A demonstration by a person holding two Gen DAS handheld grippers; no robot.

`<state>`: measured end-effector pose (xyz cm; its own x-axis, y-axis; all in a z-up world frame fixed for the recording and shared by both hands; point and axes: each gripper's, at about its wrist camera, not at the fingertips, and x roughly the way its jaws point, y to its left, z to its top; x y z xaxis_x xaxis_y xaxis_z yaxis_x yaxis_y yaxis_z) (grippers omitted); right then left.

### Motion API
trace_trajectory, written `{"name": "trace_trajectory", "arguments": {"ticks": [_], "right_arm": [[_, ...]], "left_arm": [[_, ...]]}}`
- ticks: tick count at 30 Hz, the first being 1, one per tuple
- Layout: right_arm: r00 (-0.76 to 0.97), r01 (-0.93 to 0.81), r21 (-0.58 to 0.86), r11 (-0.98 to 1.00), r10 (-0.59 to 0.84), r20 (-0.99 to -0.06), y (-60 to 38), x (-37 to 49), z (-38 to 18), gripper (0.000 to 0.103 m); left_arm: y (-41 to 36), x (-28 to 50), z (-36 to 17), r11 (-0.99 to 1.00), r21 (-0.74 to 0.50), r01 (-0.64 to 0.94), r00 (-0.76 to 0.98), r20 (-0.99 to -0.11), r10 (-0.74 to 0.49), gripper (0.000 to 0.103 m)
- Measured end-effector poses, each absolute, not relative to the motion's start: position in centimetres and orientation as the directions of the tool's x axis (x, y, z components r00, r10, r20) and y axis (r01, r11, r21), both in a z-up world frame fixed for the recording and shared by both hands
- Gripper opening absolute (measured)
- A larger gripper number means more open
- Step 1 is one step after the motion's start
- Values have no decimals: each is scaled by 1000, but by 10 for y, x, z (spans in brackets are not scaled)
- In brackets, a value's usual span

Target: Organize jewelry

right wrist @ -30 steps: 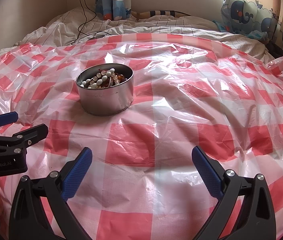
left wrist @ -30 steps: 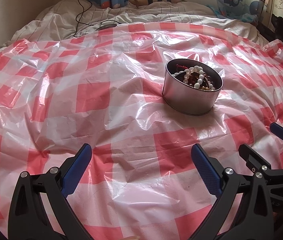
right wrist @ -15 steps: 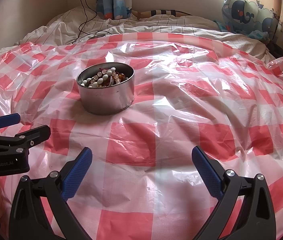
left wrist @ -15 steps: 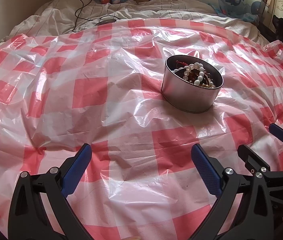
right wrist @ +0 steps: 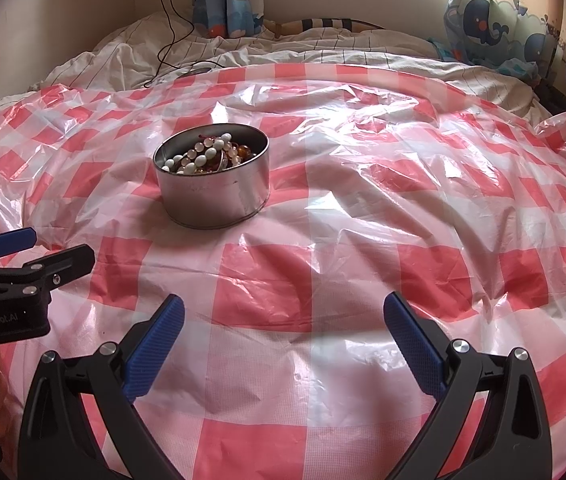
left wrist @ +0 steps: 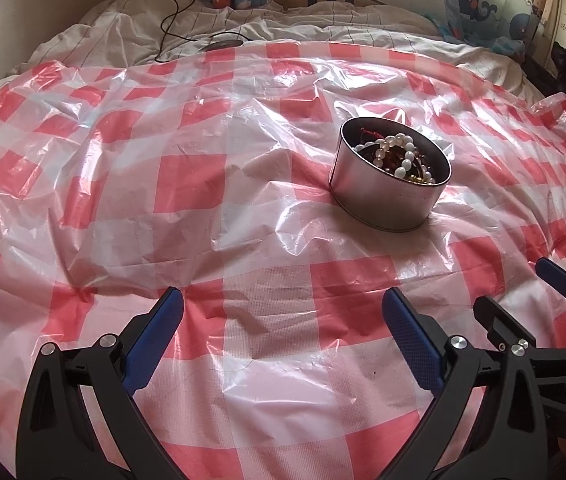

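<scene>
- Left wrist view: the left gripper (left wrist: pixel 281 312) hovers over the red-and-white checked plastic sheet (left wrist: pixel 187 184) spread on the bed (left wrist: pixel 323 32), its blue-padded fingers (left wrist: pixel 155 330) spread wide with nothing between them.
- The round metal tin (left wrist: pixel 387 200) sits ahead and to the right on the sheet, with pearl beads (left wrist: pixel 397 152) (and darker pieces) heaped inside.
- The right gripper (right wrist: pixel 284 312) is likewise released, well apart from the tin.
- A black cable (right wrist: pixel 167 24) trails over the bedding.
</scene>
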<state>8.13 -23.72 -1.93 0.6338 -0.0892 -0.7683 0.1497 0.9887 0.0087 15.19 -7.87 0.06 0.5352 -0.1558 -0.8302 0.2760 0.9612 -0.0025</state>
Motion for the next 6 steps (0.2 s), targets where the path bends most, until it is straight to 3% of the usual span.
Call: {"name": "trace_trajectory", "arguments": {"ticks": [6], "right_arm": [[634, 149, 9, 989, -89, -768, -237, 82, -19, 96]], "left_arm": [[-81, 150, 2, 960, 35, 277, 554, -822, -130, 95]]}}
